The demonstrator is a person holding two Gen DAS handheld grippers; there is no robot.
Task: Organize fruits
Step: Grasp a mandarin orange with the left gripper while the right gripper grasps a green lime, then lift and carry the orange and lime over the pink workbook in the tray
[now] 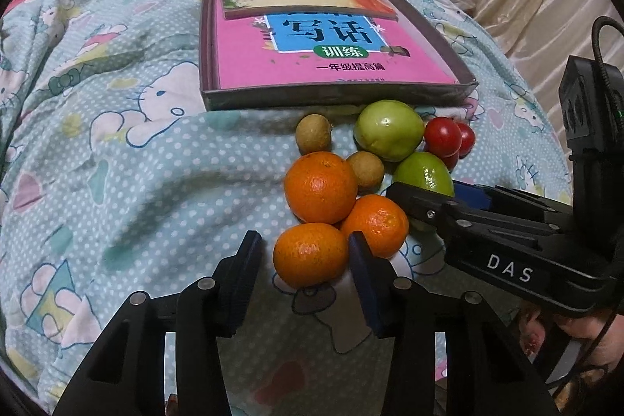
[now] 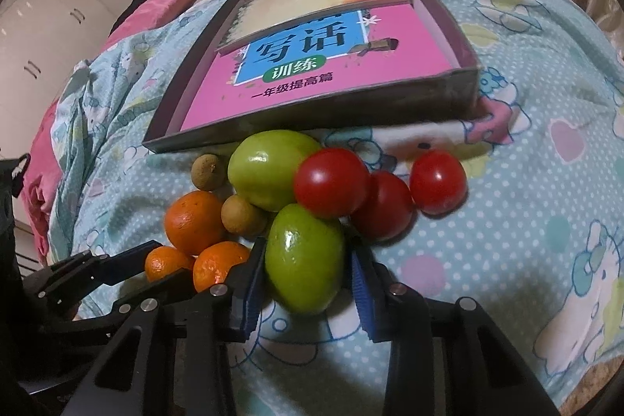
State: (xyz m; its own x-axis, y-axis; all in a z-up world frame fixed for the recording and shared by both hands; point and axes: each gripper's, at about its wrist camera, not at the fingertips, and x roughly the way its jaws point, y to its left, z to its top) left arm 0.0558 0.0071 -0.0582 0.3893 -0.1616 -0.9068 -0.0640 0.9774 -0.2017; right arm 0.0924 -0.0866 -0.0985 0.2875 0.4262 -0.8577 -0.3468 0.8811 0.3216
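The pink book cover (image 1: 312, 65) in the upper centre of both views, lying in the shallow box (image 1: 335, 98), carries "写话" on a blue panel, "训练" on a green oval and "一年级提高篇" beneath. In the left wrist view, the right gripper (image 1: 405, 195) body at lower right reads "DAS".
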